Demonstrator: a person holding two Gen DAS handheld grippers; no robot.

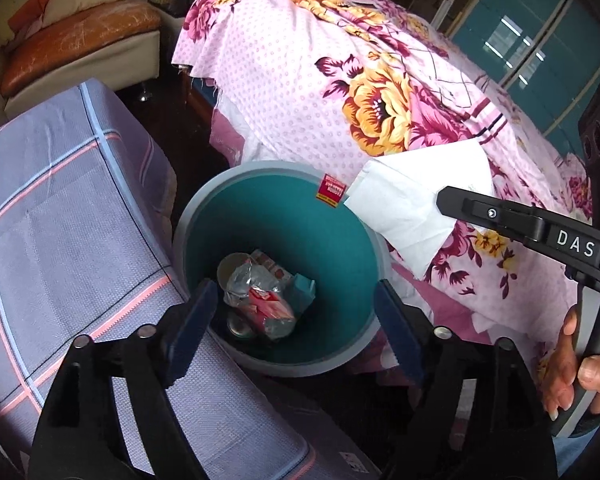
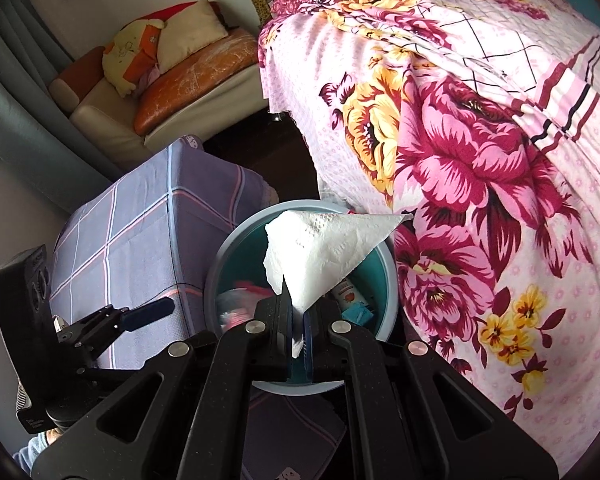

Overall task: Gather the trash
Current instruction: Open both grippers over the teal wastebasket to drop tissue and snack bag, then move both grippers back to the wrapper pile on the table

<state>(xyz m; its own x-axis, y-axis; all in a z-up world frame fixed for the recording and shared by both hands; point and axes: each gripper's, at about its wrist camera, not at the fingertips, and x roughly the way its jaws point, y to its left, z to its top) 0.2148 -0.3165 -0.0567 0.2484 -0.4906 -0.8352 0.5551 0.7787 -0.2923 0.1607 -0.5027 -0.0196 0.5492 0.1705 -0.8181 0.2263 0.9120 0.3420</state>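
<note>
Floral pink bedding (image 1: 340,80) fills the right and far side of what we see, with a checked grey-blue cover (image 1: 60,220) on the left. Between them, near us, stands the teal bin (image 1: 260,216), wrappers and a can lying at its bottom. Our left gripper (image 1: 296,308) hangs over it with jaws wide and empty. Our right gripper (image 2: 298,320) pinches a white tissue (image 2: 332,244) above the bin's right rim.
</note>
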